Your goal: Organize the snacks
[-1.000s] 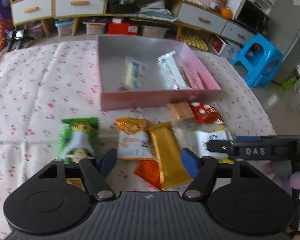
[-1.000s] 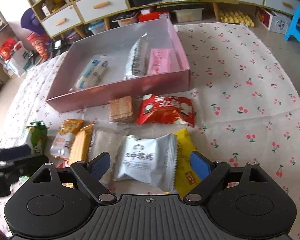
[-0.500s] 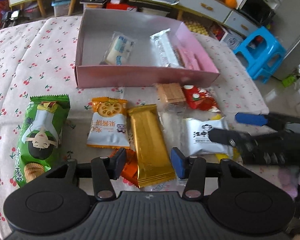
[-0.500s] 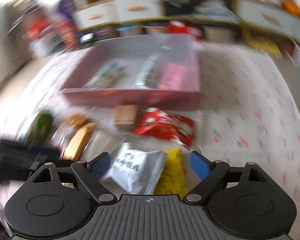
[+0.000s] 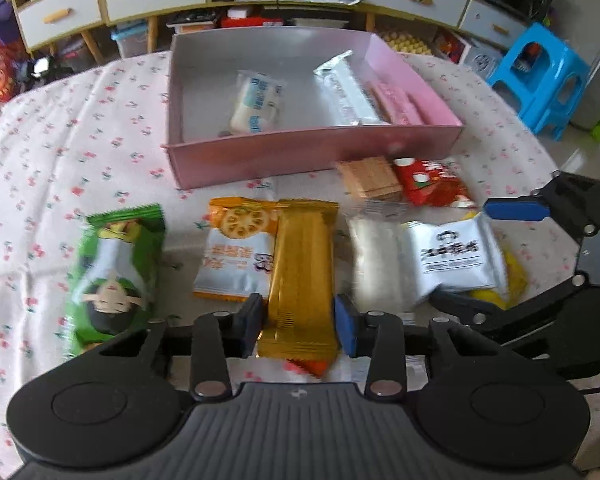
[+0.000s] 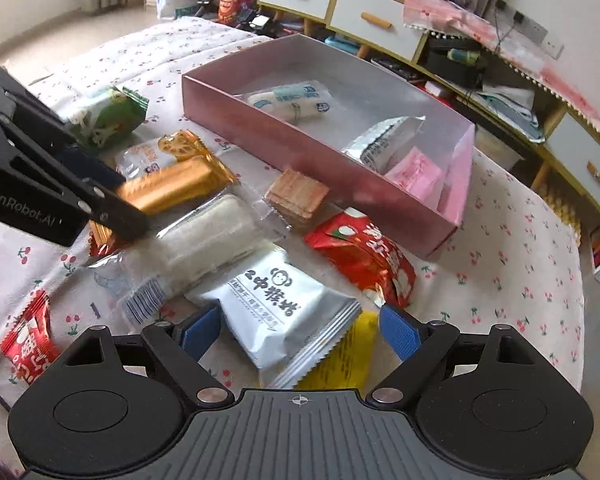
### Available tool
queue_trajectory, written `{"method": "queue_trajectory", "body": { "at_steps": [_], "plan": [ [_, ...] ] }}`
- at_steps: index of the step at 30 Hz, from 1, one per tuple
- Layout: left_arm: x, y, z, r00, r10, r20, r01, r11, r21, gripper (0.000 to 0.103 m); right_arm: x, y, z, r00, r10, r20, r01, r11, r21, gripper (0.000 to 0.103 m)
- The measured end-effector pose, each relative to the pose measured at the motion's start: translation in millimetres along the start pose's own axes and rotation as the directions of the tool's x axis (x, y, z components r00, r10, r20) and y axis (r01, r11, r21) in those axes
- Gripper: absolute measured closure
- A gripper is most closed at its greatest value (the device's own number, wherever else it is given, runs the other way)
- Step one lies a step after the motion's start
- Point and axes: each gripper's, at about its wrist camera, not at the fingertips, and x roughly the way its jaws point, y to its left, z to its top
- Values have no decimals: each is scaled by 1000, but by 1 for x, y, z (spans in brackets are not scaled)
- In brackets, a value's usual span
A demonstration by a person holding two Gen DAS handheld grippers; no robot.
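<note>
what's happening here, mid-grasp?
A person with two hand-held grippers is sorting snacks into the pink box, which holds three packets. The left hand-held gripper has its fingers on either side of the gold bar, close against it but not clearly clamped. The right hand-held gripper is open around the white packet. Other snacks lie loose on the cherry-print cloth.

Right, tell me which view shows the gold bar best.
The left wrist view: the gold bar lies lengthwise, almost whole, its near end between the left gripper fingers. In the right wrist view the gold bar lies aslant, its near end hidden behind the left gripper.
</note>
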Motion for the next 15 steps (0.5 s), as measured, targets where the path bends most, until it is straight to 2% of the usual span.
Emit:
{"method": "queue_trajectory", "body": {
  "at_steps": [9, 13, 15],
  "plan": [
    [4, 12, 0, 999, -47, -23, 46, 998, -32, 66, 8, 7, 6, 1000, 22, -4, -22, 999, -26, 17],
    [2, 12, 1, 999, -45, -28, 44, 998, -38, 67, 8, 4, 9, 999, 44, -20, -44, 999, -11, 22],
    [0, 11, 3, 999, -47, -27, 46, 998, -38, 67, 5, 4, 11, 999, 38, -31, -38, 999, -4, 29]
  ]
}}
